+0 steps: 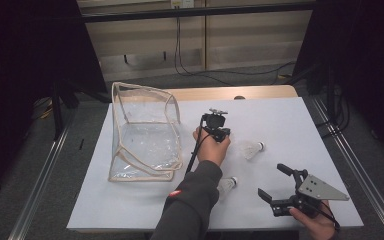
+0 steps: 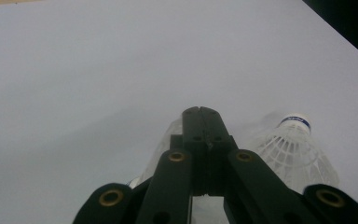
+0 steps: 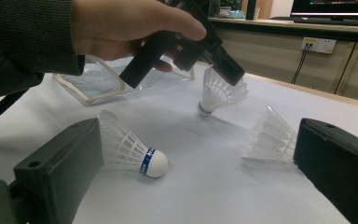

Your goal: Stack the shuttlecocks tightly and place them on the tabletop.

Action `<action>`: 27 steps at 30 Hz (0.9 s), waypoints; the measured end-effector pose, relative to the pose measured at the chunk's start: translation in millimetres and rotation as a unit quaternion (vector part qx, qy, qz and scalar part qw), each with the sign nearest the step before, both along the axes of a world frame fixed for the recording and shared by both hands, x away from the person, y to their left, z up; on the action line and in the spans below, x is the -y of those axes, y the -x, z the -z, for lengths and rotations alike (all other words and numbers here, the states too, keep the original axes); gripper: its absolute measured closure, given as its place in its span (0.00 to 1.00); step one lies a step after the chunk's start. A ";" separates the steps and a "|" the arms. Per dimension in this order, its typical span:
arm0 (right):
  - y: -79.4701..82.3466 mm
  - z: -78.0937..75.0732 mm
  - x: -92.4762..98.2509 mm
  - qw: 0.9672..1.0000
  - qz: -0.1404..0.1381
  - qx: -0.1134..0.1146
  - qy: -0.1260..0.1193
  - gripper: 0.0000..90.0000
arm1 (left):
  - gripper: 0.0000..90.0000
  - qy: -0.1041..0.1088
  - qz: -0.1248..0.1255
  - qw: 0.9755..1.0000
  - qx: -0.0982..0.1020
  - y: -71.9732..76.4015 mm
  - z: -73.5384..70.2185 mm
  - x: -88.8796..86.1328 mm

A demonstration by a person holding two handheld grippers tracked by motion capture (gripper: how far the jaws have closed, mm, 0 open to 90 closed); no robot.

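Note:
In the right gripper view my left gripper (image 3: 230, 74) points down, shut on the feather rim of a white shuttlecock (image 3: 219, 93) whose cork is at the white table (image 1: 290, 125). From above, a hand holds that gripper (image 1: 222, 135) mid-table. In the left gripper view its jaws (image 2: 204, 113) are pressed together with pale feathers (image 2: 165, 140) under them. Two more shuttlecocks lie loose: one to its right (image 1: 252, 149) (image 2: 293, 149) (image 3: 268, 137), one nearer the front (image 1: 227, 185) (image 3: 130, 151) with a blue band. My right gripper (image 1: 275, 181) (image 3: 198, 140) rests open at the front right, nothing between its jaws.
A clear plastic bag with beige trim (image 1: 145, 135) (image 3: 98, 86) stands open on the table's left half, just left of the left hand. A sleeve (image 1: 190, 205) crosses the front edge. Metal rails (image 1: 40, 185) run along both sides of the table.

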State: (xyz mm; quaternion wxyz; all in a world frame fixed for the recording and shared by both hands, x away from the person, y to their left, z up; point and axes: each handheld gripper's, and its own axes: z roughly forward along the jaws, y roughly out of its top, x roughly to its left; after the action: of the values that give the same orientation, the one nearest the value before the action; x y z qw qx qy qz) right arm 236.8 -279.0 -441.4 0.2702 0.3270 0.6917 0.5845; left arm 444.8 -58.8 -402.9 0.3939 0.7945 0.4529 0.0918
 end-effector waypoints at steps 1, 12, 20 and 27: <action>0.0 0.1 0.0 1.000 0.001 0.000 0.000 0.01 | 1.00 0.001 0.001 1.000 -0.002 -0.2 -0.5 0.5; 0.0 0.0 0.0 1.000 -0.001 0.000 0.000 0.01 | 0.97 0.006 0.000 1.000 0.001 -2.8 -6.0 4.8; 0.0 0.1 -0.2 1.000 -0.001 -0.001 0.000 0.01 | 0.95 0.009 -0.001 1.000 0.003 -3.4 -5.3 6.5; 0.0 0.2 -0.2 1.000 -0.002 -0.001 0.000 0.01 | 0.95 0.012 0.003 1.000 0.006 -3.6 -7.8 10.4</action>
State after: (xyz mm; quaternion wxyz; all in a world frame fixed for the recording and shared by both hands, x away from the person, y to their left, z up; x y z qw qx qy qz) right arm 236.9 -278.8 -441.6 0.2686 0.3263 0.6926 0.5845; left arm 448.4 -69.2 -395.0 0.4059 0.7909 0.4491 0.0896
